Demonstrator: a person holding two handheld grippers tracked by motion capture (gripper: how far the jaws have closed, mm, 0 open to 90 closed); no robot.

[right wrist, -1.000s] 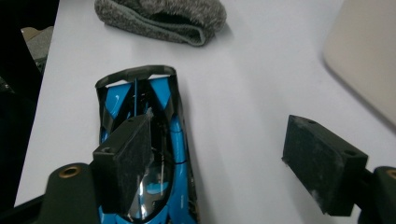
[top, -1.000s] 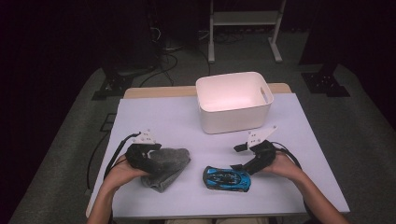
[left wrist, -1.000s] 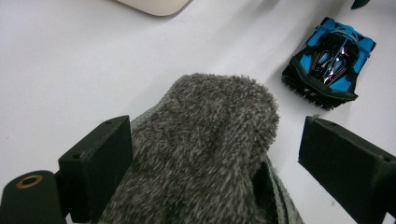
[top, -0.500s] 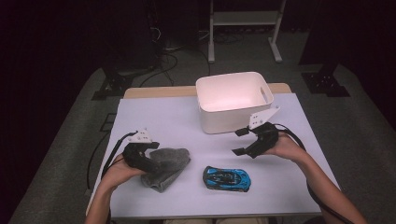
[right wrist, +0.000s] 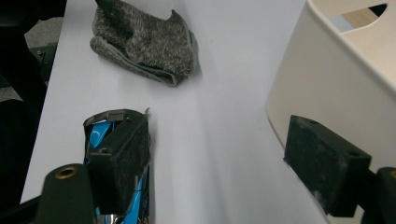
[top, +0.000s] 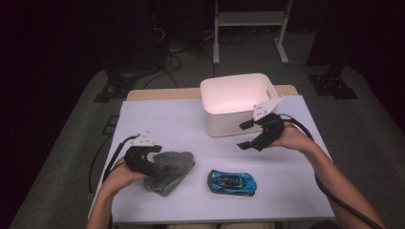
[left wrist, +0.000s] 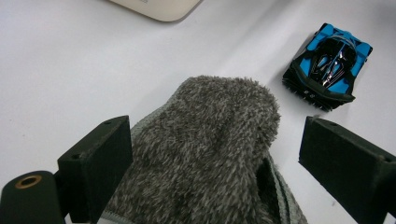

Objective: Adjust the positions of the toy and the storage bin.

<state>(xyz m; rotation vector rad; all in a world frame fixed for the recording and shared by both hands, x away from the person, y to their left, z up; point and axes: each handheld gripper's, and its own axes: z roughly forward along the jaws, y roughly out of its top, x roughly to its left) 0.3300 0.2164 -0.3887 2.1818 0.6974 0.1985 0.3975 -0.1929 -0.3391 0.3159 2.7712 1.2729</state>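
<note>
Left gripper point(top: 155, 160) sits low at the near-left part of the table point(top: 157, 119), with both jaws spread wide on either side of the grey cloth point(top: 169, 169); in the left gripper view the cloth point(left wrist: 205, 154) lies between the pads point(left wrist: 100, 158) and a gap shows at the right pad, so nothing is clamped. Right gripper point(top: 248, 135) is held above the table just in front of the white bin point(top: 234, 102), jaws also wide apart and holding nothing. Blue car point(top: 231, 182) lies flat between the two grippers, near the front edge, apart from the cloth and well apart from the bin. Bare table lies left of the bin and between the cloth and the far edge. In the high view the car is whole; in the right gripper view the car point(right wrist: 98, 133) is partly covered by one jaw. That view brings the bin wall point(right wrist: 327, 79) close beside the other jaw, with a handle hole near the rim, and the folded cloth point(right wrist: 149, 42) farther off. The left gripper view shows the car's point(left wrist: 329, 63) dark roof.
</note>
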